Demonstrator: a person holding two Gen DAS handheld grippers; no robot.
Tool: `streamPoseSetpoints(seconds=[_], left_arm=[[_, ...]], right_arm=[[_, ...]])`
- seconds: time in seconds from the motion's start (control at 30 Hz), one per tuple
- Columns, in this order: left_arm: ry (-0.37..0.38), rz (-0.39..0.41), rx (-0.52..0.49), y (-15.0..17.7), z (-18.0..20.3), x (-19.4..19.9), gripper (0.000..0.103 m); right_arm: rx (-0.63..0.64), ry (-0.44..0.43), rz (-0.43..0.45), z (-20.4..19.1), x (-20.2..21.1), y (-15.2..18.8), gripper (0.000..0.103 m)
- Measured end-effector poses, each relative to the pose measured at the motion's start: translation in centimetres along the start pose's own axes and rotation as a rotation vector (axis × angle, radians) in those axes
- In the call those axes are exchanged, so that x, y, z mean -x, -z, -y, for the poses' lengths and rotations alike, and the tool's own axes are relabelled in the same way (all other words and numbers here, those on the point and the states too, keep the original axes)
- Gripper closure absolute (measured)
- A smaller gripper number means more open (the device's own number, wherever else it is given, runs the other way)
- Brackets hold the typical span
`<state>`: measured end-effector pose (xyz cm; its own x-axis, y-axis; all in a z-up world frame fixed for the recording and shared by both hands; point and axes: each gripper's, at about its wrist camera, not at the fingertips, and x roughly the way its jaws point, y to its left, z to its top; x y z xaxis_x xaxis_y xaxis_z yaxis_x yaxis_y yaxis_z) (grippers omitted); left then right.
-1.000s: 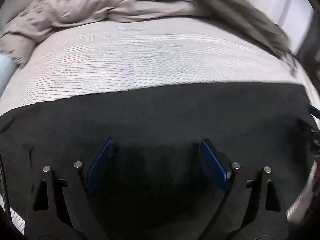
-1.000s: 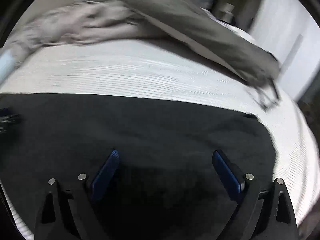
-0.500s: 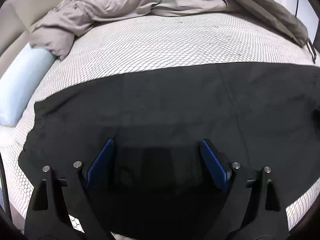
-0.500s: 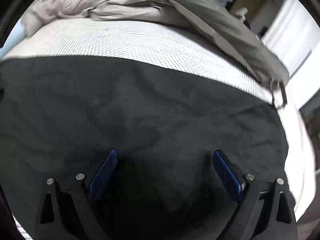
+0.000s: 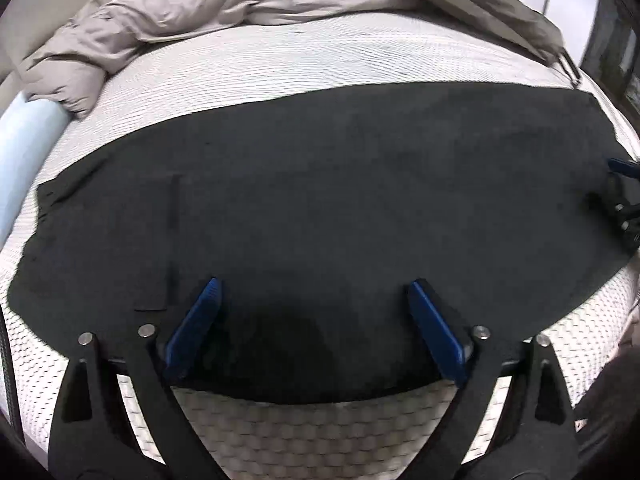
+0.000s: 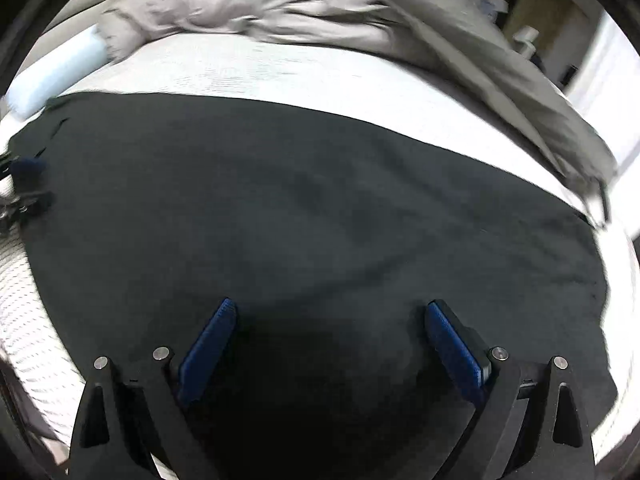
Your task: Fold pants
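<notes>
On the bed (image 5: 320, 60), black pants (image 5: 320, 184) spread flat; nearer the waist end than a second ago, left tongs (image 5: 316, 328) over the near hem, jaws opening, empty; right tongs (image 6: 332, 348) wide over the cloth, gripping nothing; likely lining up a fold.

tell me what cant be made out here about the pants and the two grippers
- Left wrist view: the black pants run behind the left gripper, whose jaws are opening; the fingers hide part of the near hem.
- Left wrist view: the right gripper is cut off by the frame edge; only a blue pad tip shows.
- Right wrist view: motion blur smears the grey duvet; the pants' folds and layers under the right gripper are lost in shadow.
</notes>
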<state>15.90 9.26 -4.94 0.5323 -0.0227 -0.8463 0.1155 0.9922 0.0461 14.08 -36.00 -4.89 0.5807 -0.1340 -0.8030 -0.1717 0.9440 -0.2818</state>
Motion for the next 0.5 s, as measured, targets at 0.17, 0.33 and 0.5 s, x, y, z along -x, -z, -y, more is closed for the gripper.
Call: streamPoseSetpoints(seconds=[0.17, 0.33, 0.5], left_arm=[[-0.036, 0.009, 0.099, 0.1, -2.1, 1.3, 0.015], [0.048, 0.062, 0.123, 0.1, -0.5, 3.3, 0.015], [0.123, 0.104, 0.253, 1.1, 0.6, 5.0, 0.015]], right_arm=[[-0.162, 0.177, -0.037, 6.5, 0.0, 2.8, 0.007], [-0.270, -0.003, 0.046, 6.2, 3.7, 4.7, 0.007], [-0.426, -0.164, 0.139, 3.0, 6.6, 6.8, 0.007]])
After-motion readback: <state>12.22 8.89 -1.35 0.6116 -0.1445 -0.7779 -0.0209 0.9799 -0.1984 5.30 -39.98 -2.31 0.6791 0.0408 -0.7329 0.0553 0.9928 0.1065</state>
